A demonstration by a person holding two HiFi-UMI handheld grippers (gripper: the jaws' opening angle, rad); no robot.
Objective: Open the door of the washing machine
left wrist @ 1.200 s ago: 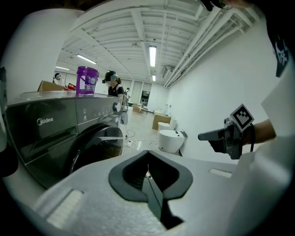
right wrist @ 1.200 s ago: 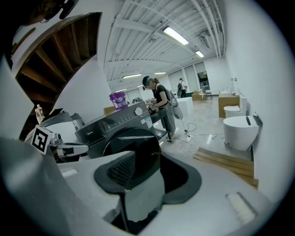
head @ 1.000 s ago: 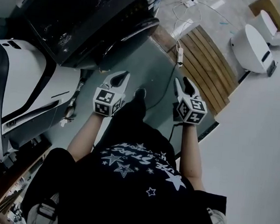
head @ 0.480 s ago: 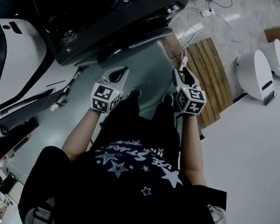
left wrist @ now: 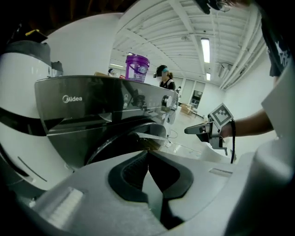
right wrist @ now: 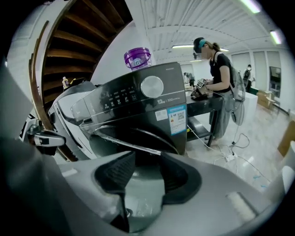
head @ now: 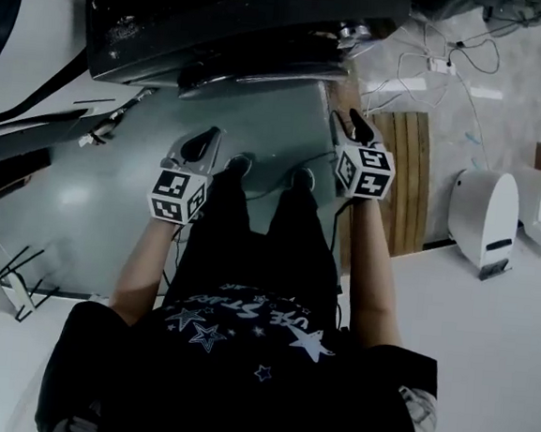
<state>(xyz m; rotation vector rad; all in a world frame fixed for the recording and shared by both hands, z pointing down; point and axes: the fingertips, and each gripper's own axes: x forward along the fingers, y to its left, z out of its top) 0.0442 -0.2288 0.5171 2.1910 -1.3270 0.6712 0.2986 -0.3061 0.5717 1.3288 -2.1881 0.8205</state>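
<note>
The dark Midea washing machine (head: 222,18) fills the top of the head view, and its round door (head: 264,69) faces me with a chrome rim. Seen from the right gripper view, the door (right wrist: 138,140) seems to stand slightly out from the front. My left gripper (head: 204,142) hangs short of the door, below and left of it, pads together at the tip (left wrist: 147,154), holding nothing. My right gripper (head: 347,123) is level with the machine's right corner; its jaws stand apart (right wrist: 143,177) and floor shows between them. Neither gripper touches the machine.
A white appliance (head: 33,30) stands left of the washer. At right are a wooden pallet (head: 410,176), a power strip with cables (head: 434,65) and a white rounded unit (head: 487,220). A purple bucket (right wrist: 137,57) sits on the washer. A person (right wrist: 221,78) stands behind.
The view has swung so the washer now runs across the top. Both grippers have come nearer its front, the right one up to the machine's right corner. Their jaws look unchanged.
</note>
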